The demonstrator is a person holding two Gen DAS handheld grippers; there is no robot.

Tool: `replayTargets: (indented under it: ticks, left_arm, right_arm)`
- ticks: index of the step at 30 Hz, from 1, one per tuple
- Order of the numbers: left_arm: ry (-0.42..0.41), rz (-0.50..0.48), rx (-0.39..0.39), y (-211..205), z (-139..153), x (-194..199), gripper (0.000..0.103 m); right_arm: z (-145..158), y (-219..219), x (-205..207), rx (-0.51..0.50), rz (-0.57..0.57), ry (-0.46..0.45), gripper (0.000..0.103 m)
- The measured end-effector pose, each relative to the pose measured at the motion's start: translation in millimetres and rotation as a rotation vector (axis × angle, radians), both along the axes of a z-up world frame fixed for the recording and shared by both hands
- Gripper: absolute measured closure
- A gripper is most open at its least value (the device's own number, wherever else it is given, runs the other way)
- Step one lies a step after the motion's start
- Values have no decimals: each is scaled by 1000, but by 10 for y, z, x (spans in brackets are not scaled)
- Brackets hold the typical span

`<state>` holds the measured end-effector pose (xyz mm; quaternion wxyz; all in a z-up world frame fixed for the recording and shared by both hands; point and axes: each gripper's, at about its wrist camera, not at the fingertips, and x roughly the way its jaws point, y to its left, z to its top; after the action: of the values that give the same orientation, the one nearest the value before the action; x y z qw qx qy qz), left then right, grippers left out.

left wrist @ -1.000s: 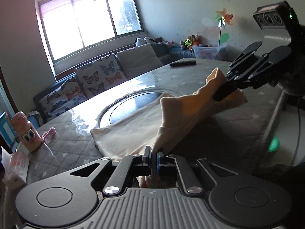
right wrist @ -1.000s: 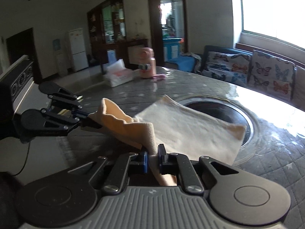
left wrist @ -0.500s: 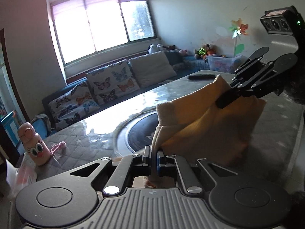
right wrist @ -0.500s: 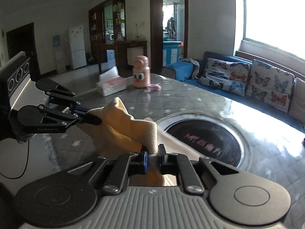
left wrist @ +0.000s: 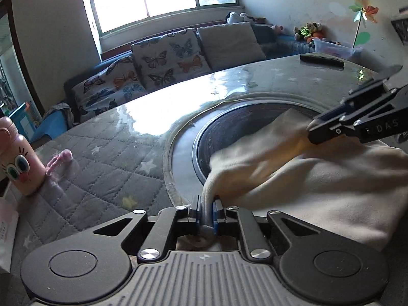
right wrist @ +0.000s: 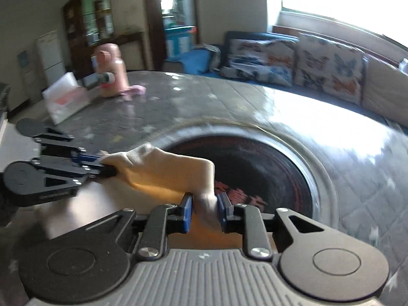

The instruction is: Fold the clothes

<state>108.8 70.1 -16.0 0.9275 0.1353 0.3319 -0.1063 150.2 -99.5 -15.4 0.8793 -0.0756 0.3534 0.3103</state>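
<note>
Gripping a hem of the cream-coloured soft fleece garment (left wrist: 318, 178), the left hand-held gripper (left wrist: 206, 207) has its two blue-padded fingers pressed together on a roll of fabric at the bottom centre of the left wrist view. The garment lies doubled over on the grey quilted star-patterned worktop (left wrist: 102, 168), partly covering the round dark glass inset (left wrist: 229, 127) ringed in metal. At the right edge, the right hand-held gripper (left wrist: 312, 132) pinches the cloth's far corner, which is lifted slightly and blurred. A pink cartoon-faced bottle (left wrist: 15, 160) stands at the far left, well apart from the cloth.

Right wrist view: the right hand-held gripper's blue pads sit somewhat apart, with a bunch of fabric between them; whether they still bite or are letting go, I cannot tell. The upper edge of the garment runs across to the left hand-held gripper, which is clamped on the other corner. The frame is smeared.

Judgement: one fold appears laid, since the cloth shows a layer over a layer. The held edge is not yet flat on the worktop. Setting down, smoothing and possibly further folds look outstanding.
</note>
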Motion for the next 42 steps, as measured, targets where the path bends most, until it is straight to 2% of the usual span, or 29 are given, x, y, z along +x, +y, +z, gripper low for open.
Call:
replayTargets:
  ticks: [2,6,10,17,18,21,24,27,31,34,40,42]
  left_arm:
    - [-1,-3,0,19,9,-15,87]
    - [-9,12,6,49,27,-22,75]
    - [-19,43,-1,65,81,-35,67]
    - [-72,75,-20,106,280,-202,66]
    - [-78,76,-25,105,307,-224,66]
    - [-92,77,-35,93,367,-292,66]
    - [-92,81,-48,106,407,-323,66]
    - [-75,74,-56,88,400,-268,70]
    - [-35,46,-83,11,333,-143,71]
    - [-4,38,-81,-57,245,-17,73]
    - [40,76,-87,-26,91,214,73]
    - [55,96,-90,14,30,278,73]
  right_arm:
    - [-35,-137,19,37,-31,30,78]
    - [-17,-418,-53,44,-85,31,70]
    - [-57,-657,-113,57,-143,53,70]
    - [-119,-825,-131,132,-198,75,71]
    - [-115,-816,-121,141,-202,74,71]
    - [-145,-746,-97,116,-242,76,94]
    - [-151,-745,-124,88,-276,50,95]
    - [-134,-761,-143,64,-301,44,90]
    - [17,-654,-179,88,-273,-14,87]
    - [53,-470,-116,111,-201,7,87]
    - [-106,-79,78,79,-123,65,86]
    - [-167,18,144,63,-118,81,82]
